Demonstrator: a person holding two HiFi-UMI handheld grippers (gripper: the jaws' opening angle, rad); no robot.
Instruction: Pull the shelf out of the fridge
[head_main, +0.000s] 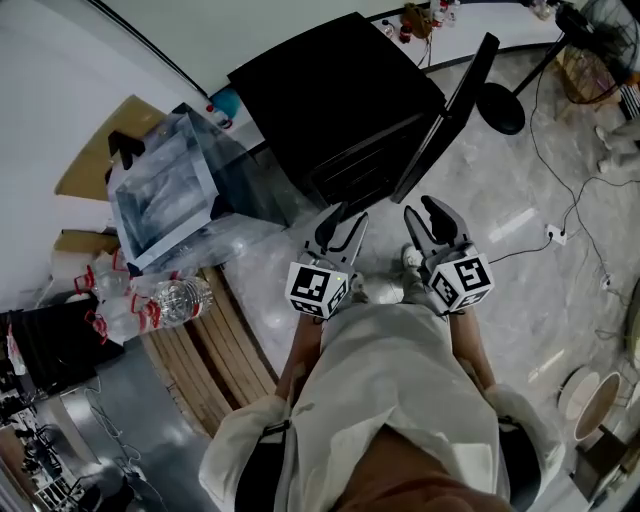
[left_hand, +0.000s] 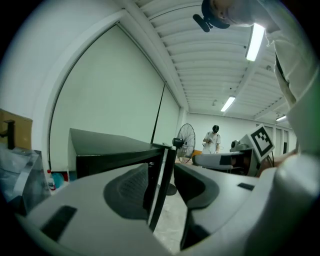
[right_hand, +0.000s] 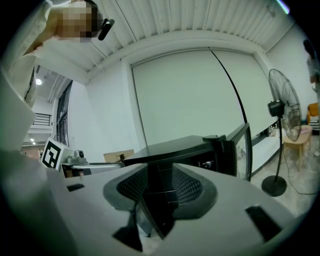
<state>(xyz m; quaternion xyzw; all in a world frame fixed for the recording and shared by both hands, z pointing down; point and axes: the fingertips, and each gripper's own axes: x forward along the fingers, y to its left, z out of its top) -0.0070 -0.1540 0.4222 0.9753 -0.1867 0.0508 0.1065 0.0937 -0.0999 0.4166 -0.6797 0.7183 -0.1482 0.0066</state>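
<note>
- The fridge (head_main: 330, 95) sits low on the floor (head_main: 530, 280). Its door (head_main: 447, 112) is swung out to the person's right, so the opening (head_main: 352, 172) faces the person for a straight reach.
- The shelf is not plainly seen. It is judged to be inside the dark opening, and faint level lines deep in the right gripper view may be its front edge.
- The left gripper (head_main: 338, 228) hangs just short of the opening. Its jaws stand a little apart with nothing between them, and only the far door edge (left_hand: 161, 185) shows through the gap.
- The right gripper (head_main: 436, 226) is level with it, jaws narrowly parted and empty, aimed into the fridge (right_hand: 190, 150).
- Both are likely held side by side so each can take one end of the shelf's front edge.
- On the right, the door bounds the reach, so the right gripper must pass inside its inner face.
- On the left, a clear bin (head_main: 160, 190) and bottles (head_main: 178, 297) crowd the fridge's side, with slats (head_main: 215, 345) behind them.
- The bare floor between the person and the opening gives room to draw the shelf straight back.
- A fan (right_hand: 280, 110) stands beyond the door, well clear of that path.
</note>
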